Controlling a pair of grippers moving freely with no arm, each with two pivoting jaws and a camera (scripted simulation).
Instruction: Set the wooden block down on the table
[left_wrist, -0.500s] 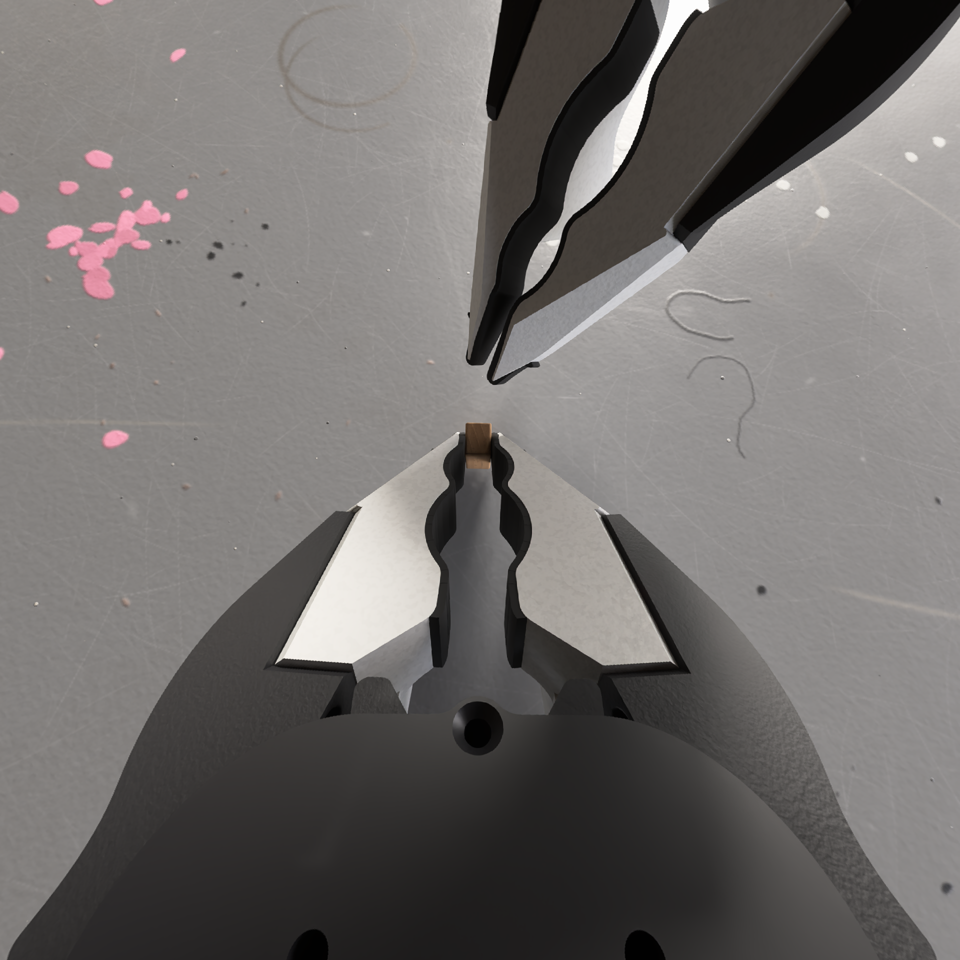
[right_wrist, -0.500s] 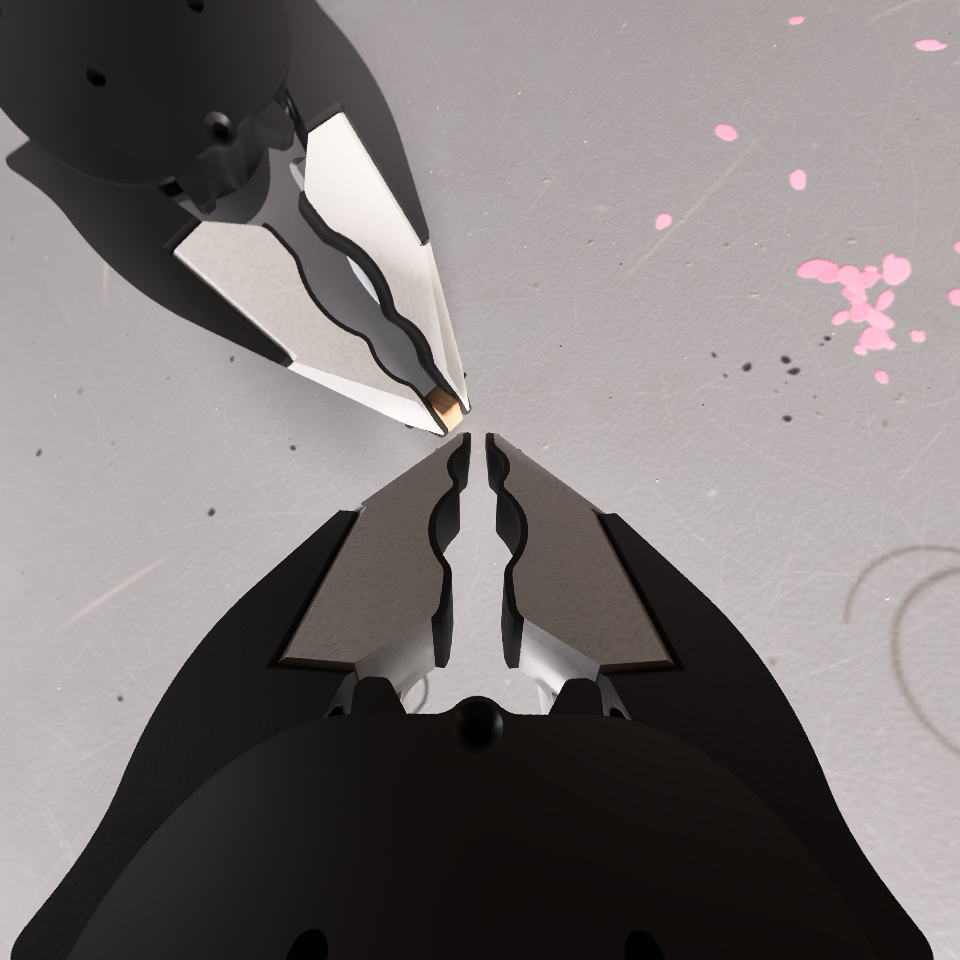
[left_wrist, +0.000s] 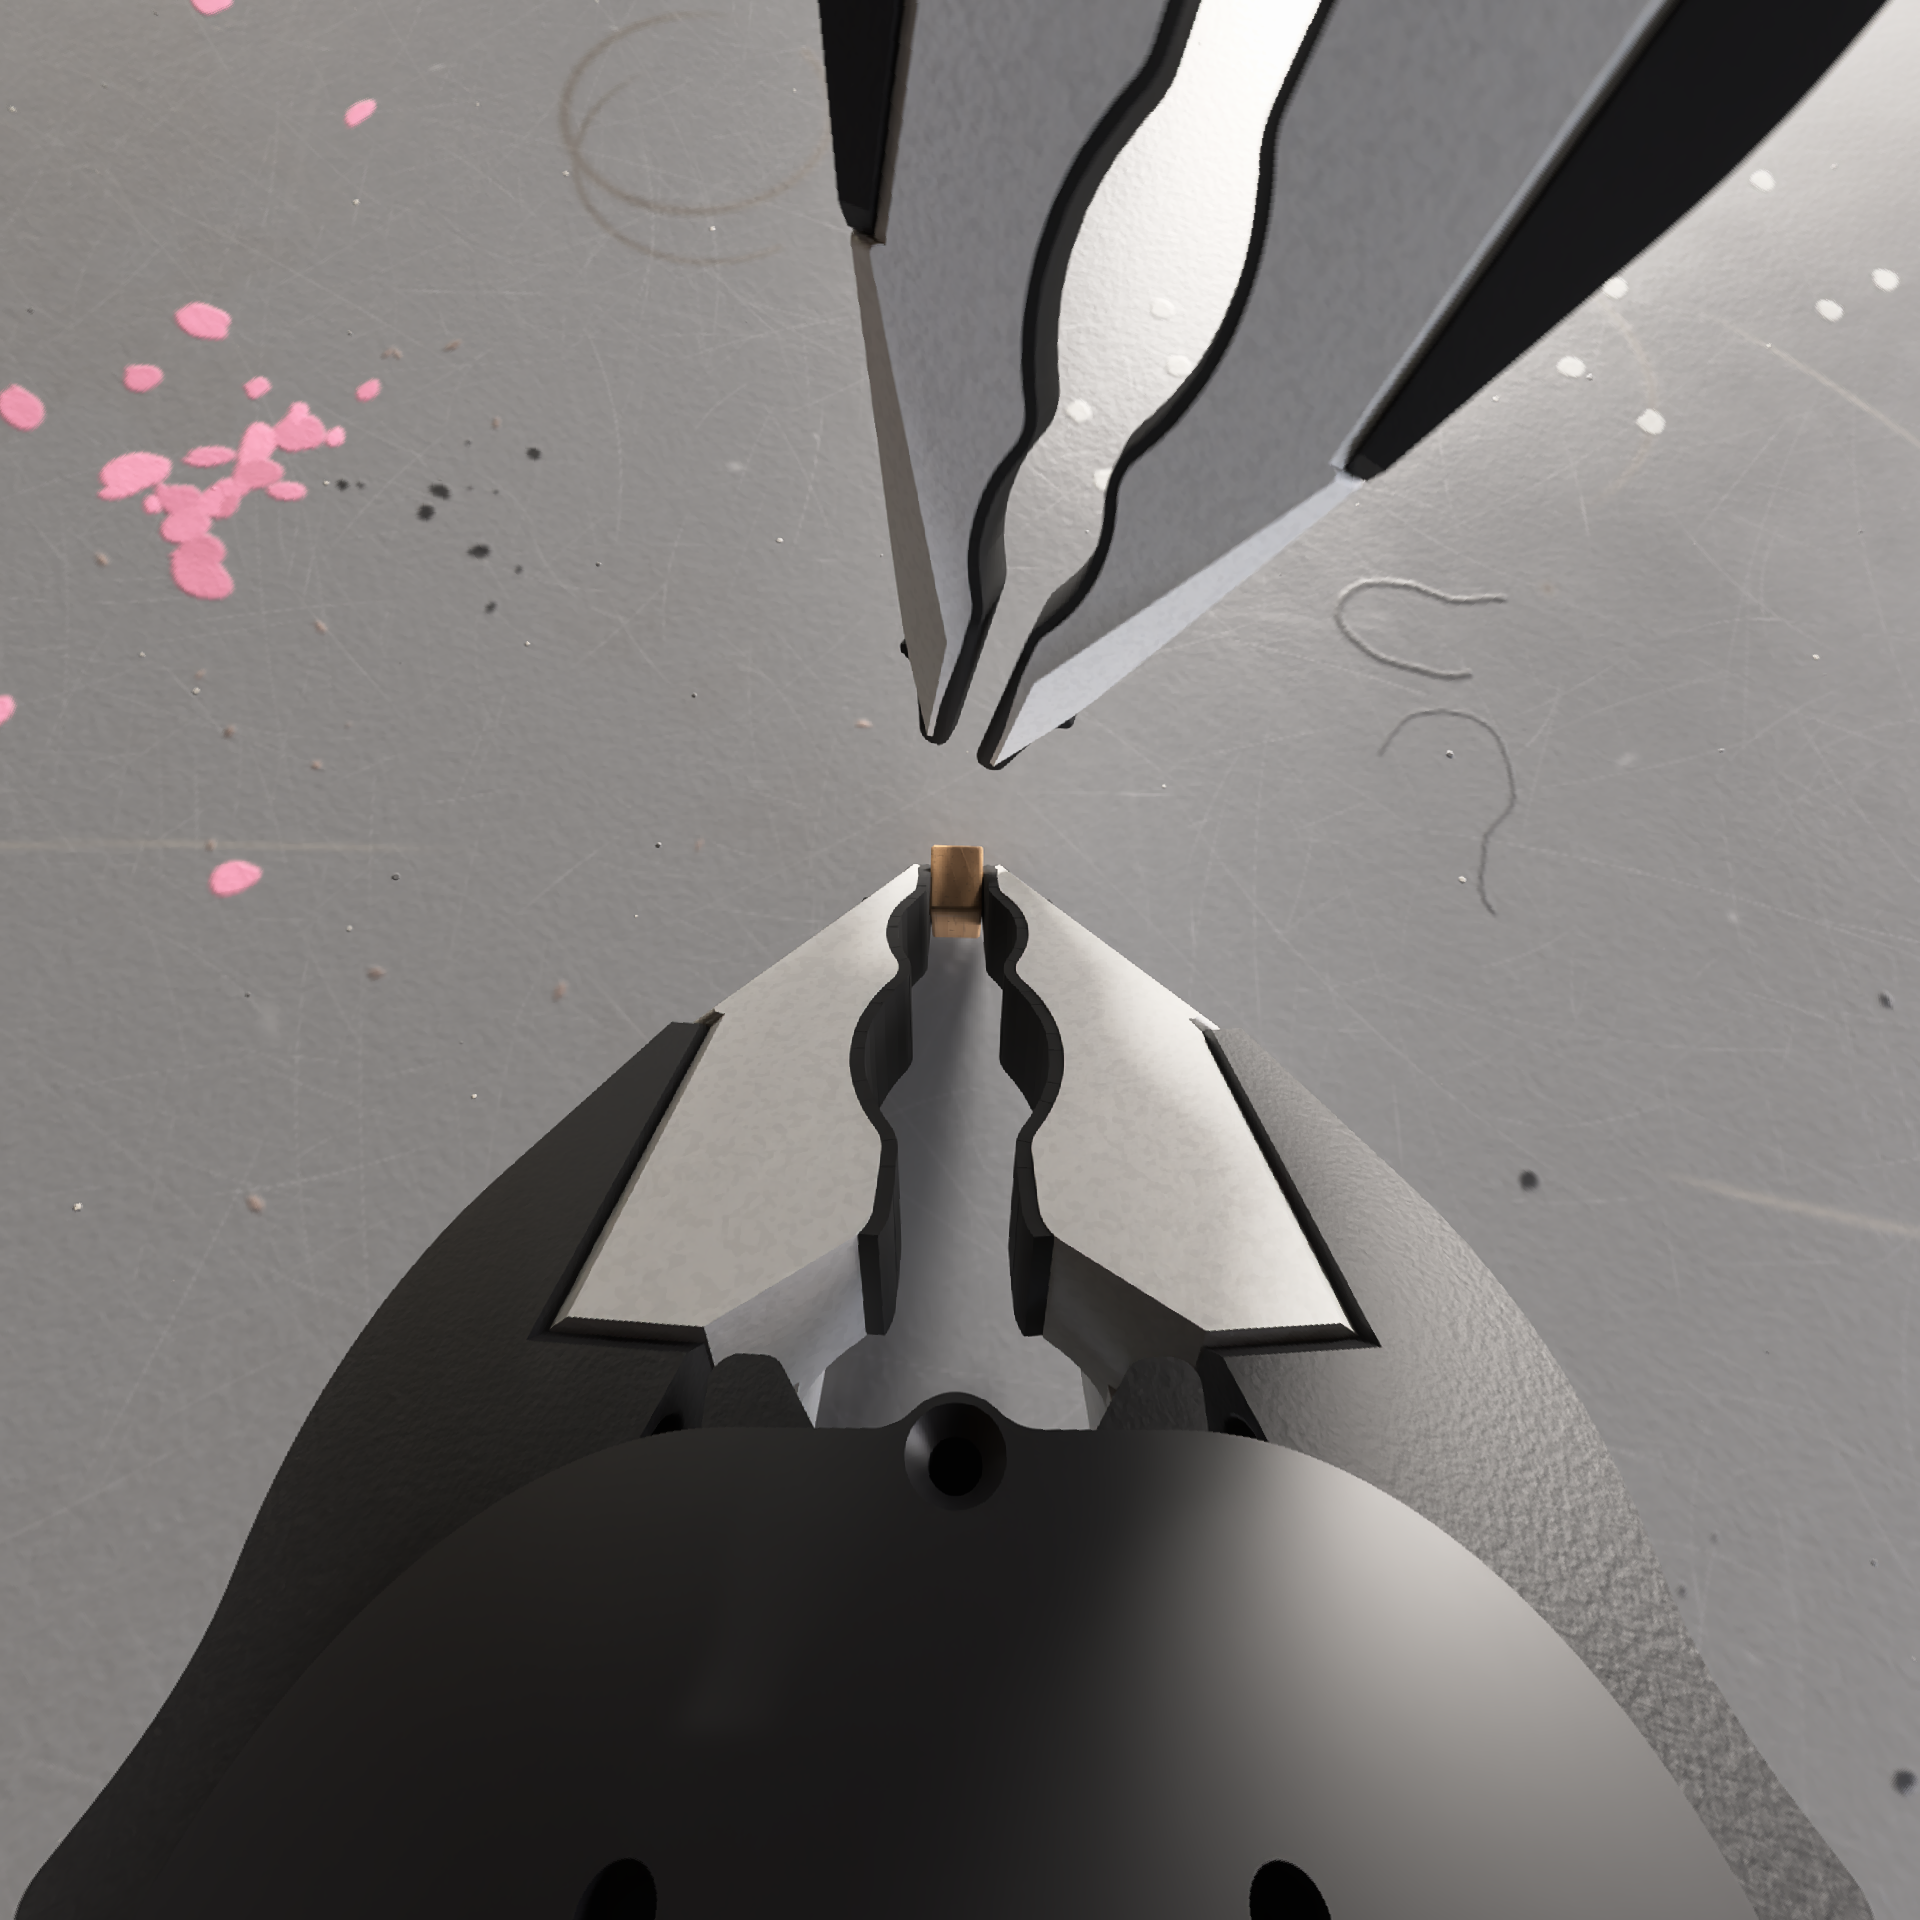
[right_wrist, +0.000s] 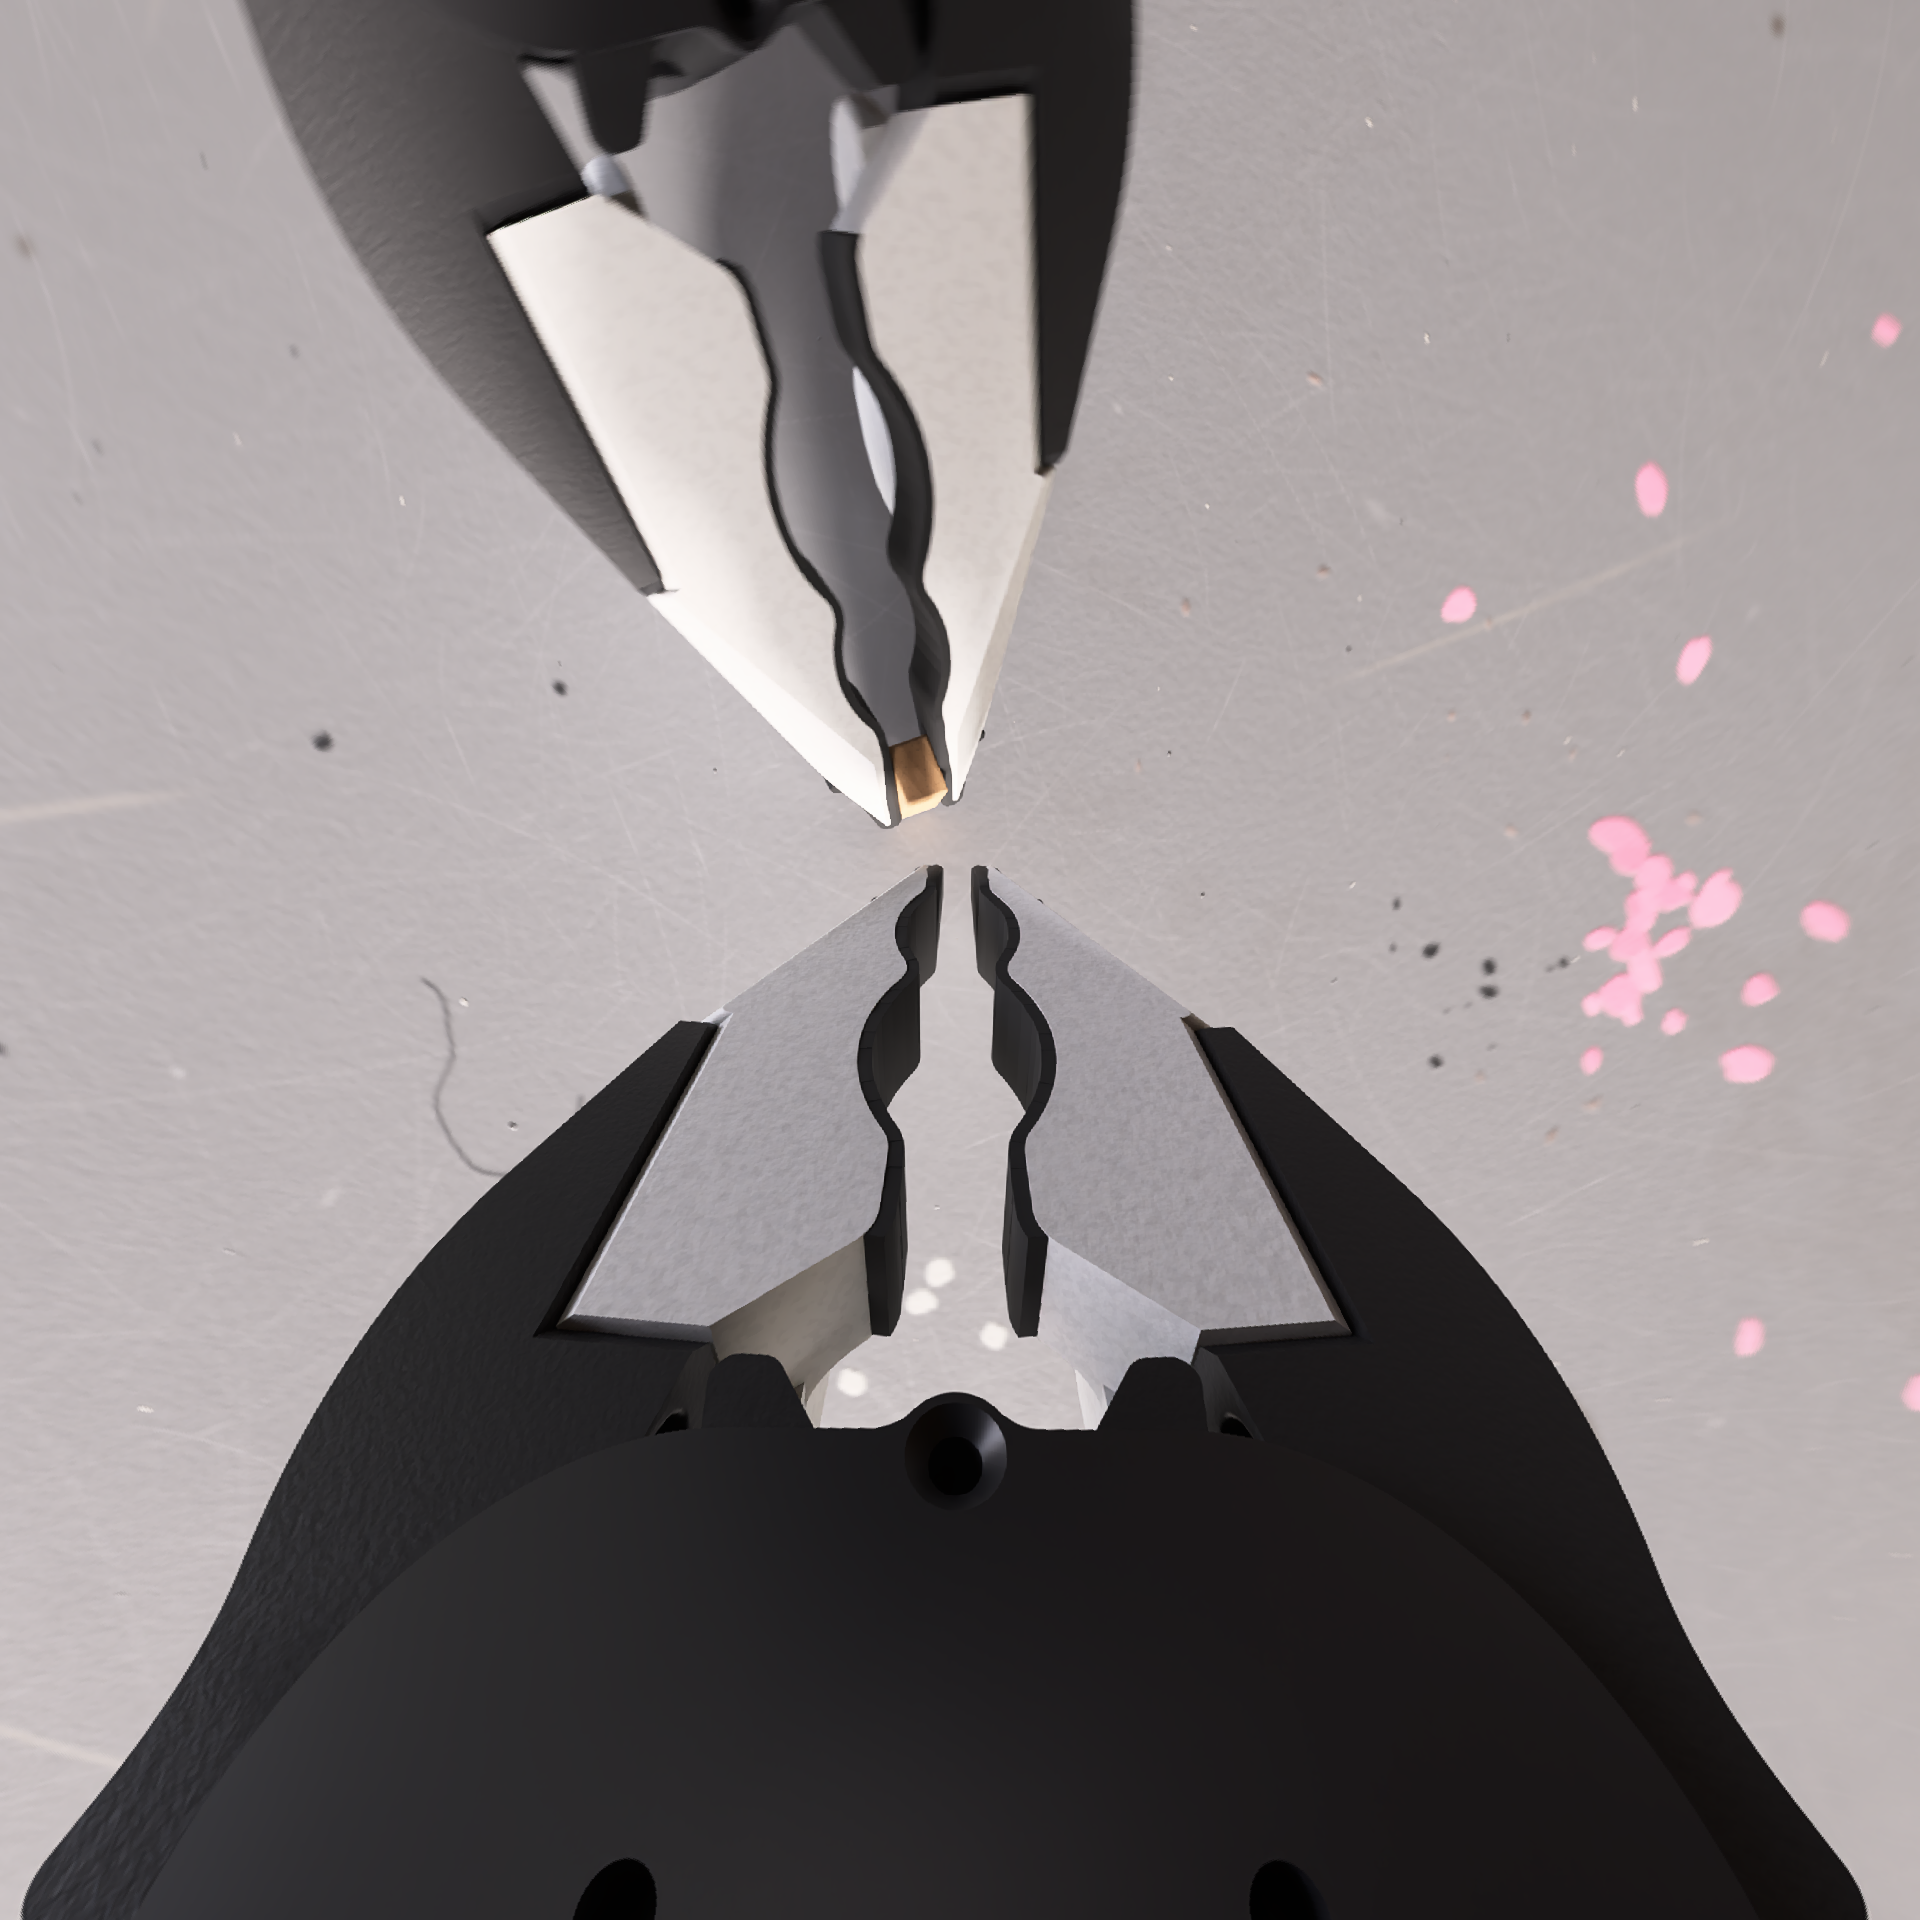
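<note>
While my left gripper (left_wrist: 957, 891) clamps the small wooden block (left_wrist: 956, 885) at its very fingertips, the block pokes out just past them, over the grey table (left_wrist: 416, 1039). Whether it touches the surface I cannot tell. My right gripper (right_wrist: 955, 875) faces it tip to tip, near but apart, fingers parted by a narrow gap and grasping nothing. Pink paint spatter (left_wrist: 208, 488) lies far left on the table.

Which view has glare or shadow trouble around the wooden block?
Left wrist view: wooden block crisp at the left gripper tips, bright sheen on the right gripper above it. Right wrist view: block evenly lit, right gripper's own housing near black, table pale; edges bend outward in both.
</note>
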